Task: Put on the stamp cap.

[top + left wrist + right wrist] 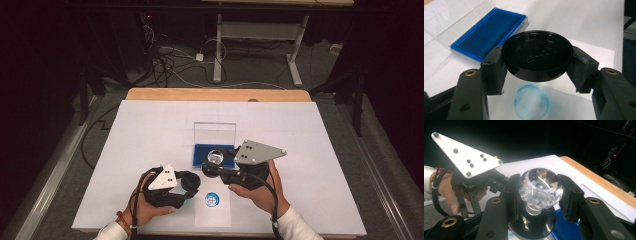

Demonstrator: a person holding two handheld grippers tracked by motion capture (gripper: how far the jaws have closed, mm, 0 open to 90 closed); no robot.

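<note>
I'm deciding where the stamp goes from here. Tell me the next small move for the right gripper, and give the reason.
Probably lower the stamp onto the blue ink pad just behind it. The right gripper is shut on its clear knob, and the left gripper is shut on the black cap, so the stamp's face is uncovered. The white sheet already carries one pale blue round print.

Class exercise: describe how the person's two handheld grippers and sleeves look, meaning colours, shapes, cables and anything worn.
Both the left gripper and right gripper are black, each topped by a grey three-cornered plate with dark studs. Black cables trail back. Brass-coloured rivets mark the jaws. Sleeves are white; the left wrist wears a band.
</note>
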